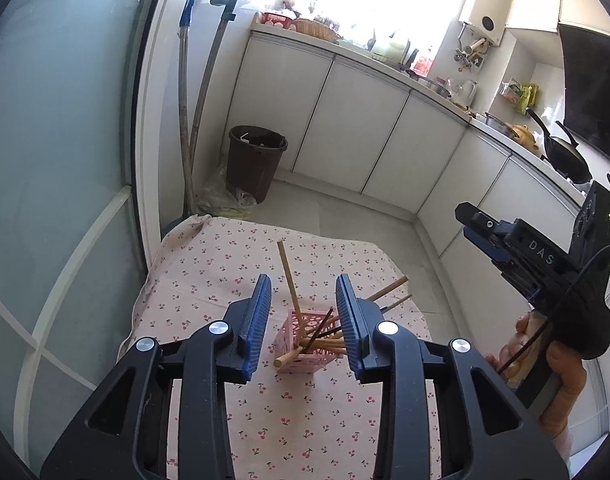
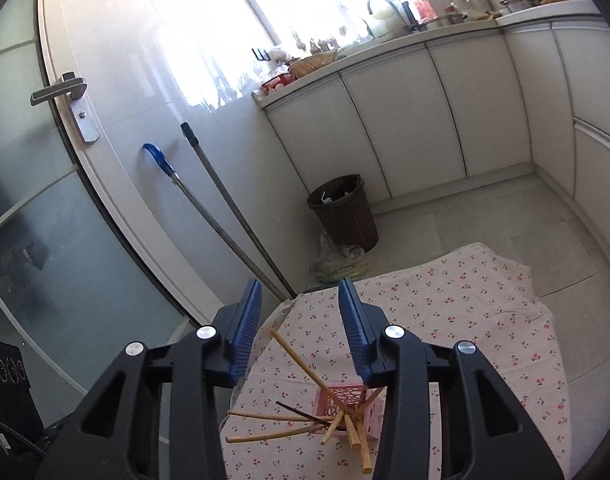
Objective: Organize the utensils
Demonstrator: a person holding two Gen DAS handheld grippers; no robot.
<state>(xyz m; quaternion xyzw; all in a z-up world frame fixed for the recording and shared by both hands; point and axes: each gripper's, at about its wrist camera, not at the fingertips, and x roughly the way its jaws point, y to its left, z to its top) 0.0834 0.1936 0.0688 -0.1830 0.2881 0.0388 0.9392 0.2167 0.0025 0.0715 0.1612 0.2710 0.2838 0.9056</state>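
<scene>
Left gripper (image 1: 303, 322) jaws wide apart, nothing between them, hovering above the pink holder (image 1: 310, 340); right gripper (image 2: 301, 330) also spread wide and empty, above and to the holder's right side, its body visible at the right edge of the left wrist view

Pink lattice holder stands on the cherry-print tablecloth (image 1: 209, 276), near the middle of the small table. Chopsticks (image 2: 283, 434) fan out of it at loose angles, mostly pale wood, at least 1 dark one (image 2: 301, 414); 1 long pale stick (image 1: 287, 276) leans up away from the rest

Judgement: sticks are light, stiff, thin and smooth, so likely to roll or pivot in the pads; grip mid-shaft across the width, not at the tip. Holder looks light plastic, may tip if a stick is levered against its rim

Further back: brown bin (image 1: 257, 160) on the floor, mop handles (image 2: 221, 220) against the wall, white cabinets (image 1: 345, 120)
</scene>
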